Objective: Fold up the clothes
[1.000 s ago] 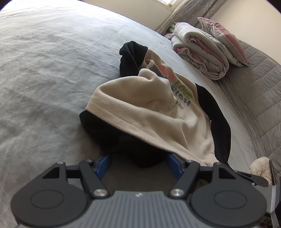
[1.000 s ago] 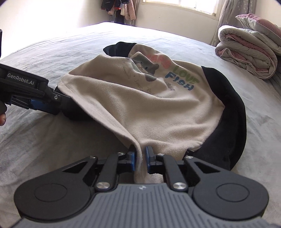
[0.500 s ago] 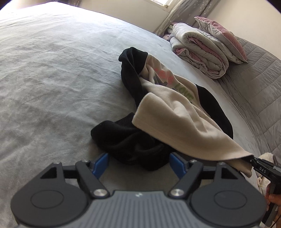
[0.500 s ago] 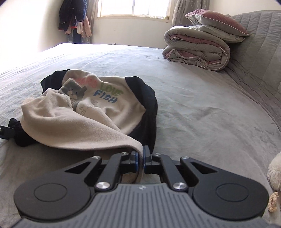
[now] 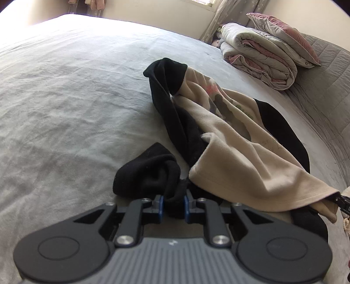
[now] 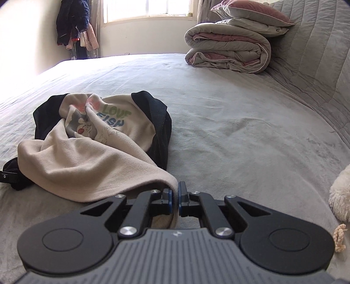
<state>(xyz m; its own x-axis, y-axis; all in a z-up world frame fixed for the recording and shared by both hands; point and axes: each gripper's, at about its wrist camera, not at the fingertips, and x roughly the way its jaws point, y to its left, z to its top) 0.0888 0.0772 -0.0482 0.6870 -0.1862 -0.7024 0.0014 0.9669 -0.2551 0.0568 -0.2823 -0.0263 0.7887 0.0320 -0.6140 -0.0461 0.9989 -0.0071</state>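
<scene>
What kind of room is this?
Most likely a bedroom: a wide bed with a grey cover, a folded duvet and pillow at its head, and clothes hanging in the corner by the window.

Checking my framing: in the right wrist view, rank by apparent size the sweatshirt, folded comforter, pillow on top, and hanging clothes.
1. sweatshirt, nearest, so enlarged
2. folded comforter
3. pillow and hanging clothes look alike; unranked

left gripper point(image 5: 173, 206) | black linkage arms | blue-edged fingers point(image 5: 161, 205) | silver screws | grey ribbed body
</scene>
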